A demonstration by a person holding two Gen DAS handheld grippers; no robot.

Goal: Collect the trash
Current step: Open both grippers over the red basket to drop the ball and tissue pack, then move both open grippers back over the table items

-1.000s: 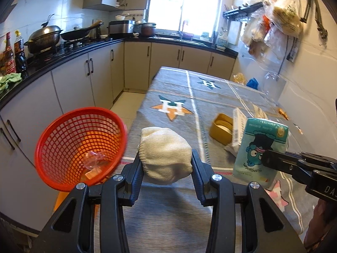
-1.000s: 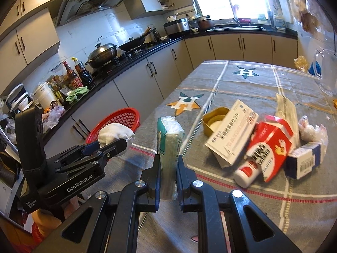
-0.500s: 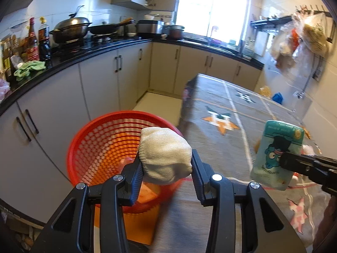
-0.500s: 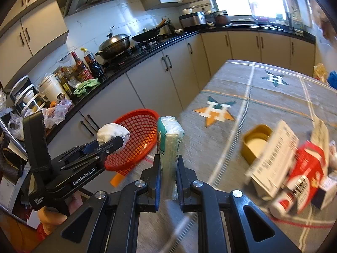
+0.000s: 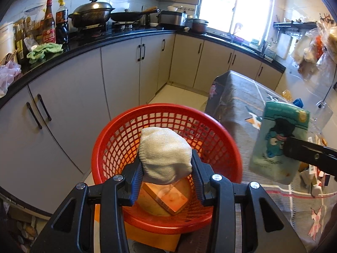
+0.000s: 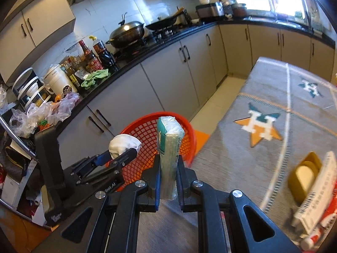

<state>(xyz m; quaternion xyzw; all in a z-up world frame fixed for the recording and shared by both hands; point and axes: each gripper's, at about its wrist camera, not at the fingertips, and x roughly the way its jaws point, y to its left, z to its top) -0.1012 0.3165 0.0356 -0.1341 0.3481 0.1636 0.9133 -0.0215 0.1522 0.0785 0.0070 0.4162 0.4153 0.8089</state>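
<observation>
My left gripper [image 5: 166, 168] is shut on a balled white knit cloth [image 5: 165, 154] and holds it over the red mesh basket [image 5: 221, 126]. The basket holds an orange box [image 5: 166, 199]. My right gripper [image 6: 167, 172] is shut on a teal tissue pack [image 6: 169, 147], upright, just right of the basket [image 6: 145, 132]. The pack shows in the left wrist view [image 5: 278, 141] beside the basket rim. The left gripper and cloth [image 6: 124, 144] show in the right wrist view.
The basket stands off the left edge of a cloth-covered table [image 6: 273, 130]. More trash lies at the table's right: a yellow tub [image 6: 305, 172], a white carton [image 6: 318, 198]. Grey cabinets [image 5: 118, 80] and a cluttered black counter [image 6: 84, 84] lie behind.
Both grippers swung left from the table to the basket. The cloth went from beside the basket to over it; the tissue pack followed to the rim.
</observation>
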